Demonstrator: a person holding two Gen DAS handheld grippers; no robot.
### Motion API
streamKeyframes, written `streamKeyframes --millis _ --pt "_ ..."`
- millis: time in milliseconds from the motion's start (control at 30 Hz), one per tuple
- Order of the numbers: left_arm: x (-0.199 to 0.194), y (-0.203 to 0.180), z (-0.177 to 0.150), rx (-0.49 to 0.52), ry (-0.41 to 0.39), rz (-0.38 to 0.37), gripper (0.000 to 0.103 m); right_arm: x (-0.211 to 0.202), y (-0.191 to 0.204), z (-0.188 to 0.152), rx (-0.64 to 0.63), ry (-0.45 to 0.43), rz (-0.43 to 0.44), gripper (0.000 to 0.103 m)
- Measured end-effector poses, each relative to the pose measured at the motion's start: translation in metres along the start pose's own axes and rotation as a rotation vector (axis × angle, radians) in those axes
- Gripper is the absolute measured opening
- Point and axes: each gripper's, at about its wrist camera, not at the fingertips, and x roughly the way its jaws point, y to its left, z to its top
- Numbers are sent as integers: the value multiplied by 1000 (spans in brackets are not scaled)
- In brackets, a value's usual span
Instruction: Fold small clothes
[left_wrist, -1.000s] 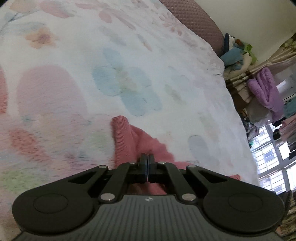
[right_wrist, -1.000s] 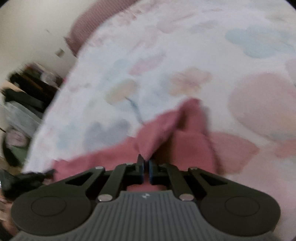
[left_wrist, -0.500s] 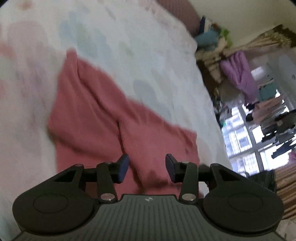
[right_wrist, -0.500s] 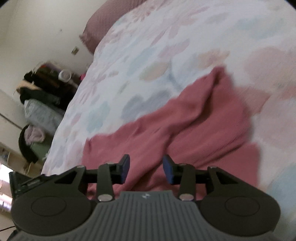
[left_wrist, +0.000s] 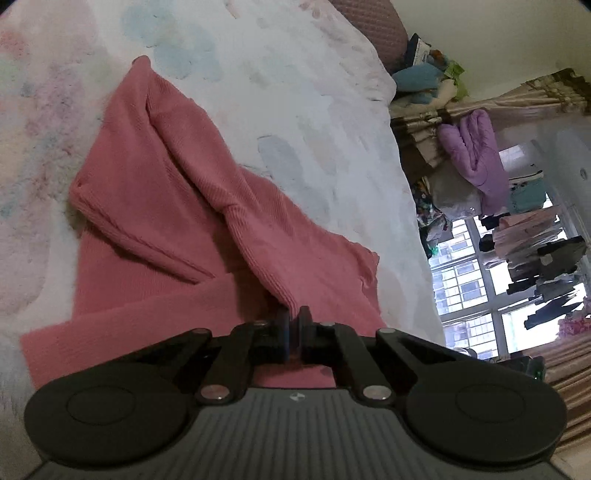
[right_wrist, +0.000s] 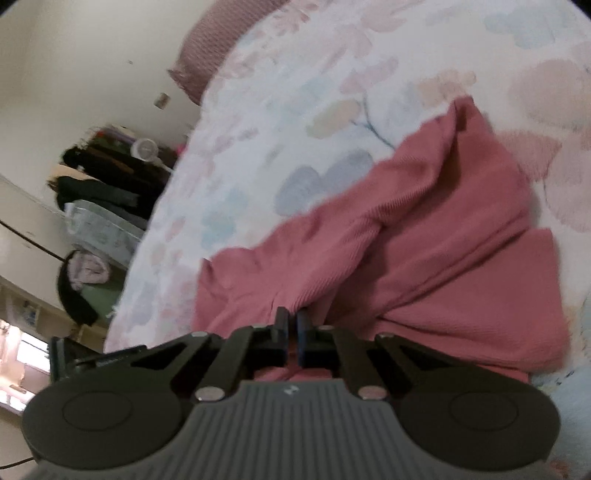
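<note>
My left claw (left_wrist: 293, 334) and right claw (right_wrist: 291, 336) each pinch the near hem of the top (left_wrist: 177, 206), which sprawls toward 12 o'clock on the bed (left_wrist: 295, 92). I should lift both evenly, keeping the hem taut.

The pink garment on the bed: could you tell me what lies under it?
Around the pink garment only the floral bedspread shows, so it lies on that. Anything beneath its folds is covered.

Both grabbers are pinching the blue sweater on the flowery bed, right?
Not quite: the sweater is pink, not blue, as the left wrist view shows. The left gripper and the right gripper are both pinching it on the flowery bed.
</note>
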Motion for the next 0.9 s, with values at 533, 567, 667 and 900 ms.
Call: streamKeyframes --millis 533,567,667,900 --pt "-10 -33 -16 167 -71 56 22 -7 35 -14 -366 -111 -227 22" --pt "-2 -34 -19 190 -60 68 23 0 39 -16 -393 -109 -214 21" --pt "26 -22 -27 208 43 187 20 34 38 -23 -498 -34 -312 20" --pt "-35 -19 -35 182 -37 133 39 -34 20 -38 -384 -124 -266 22"
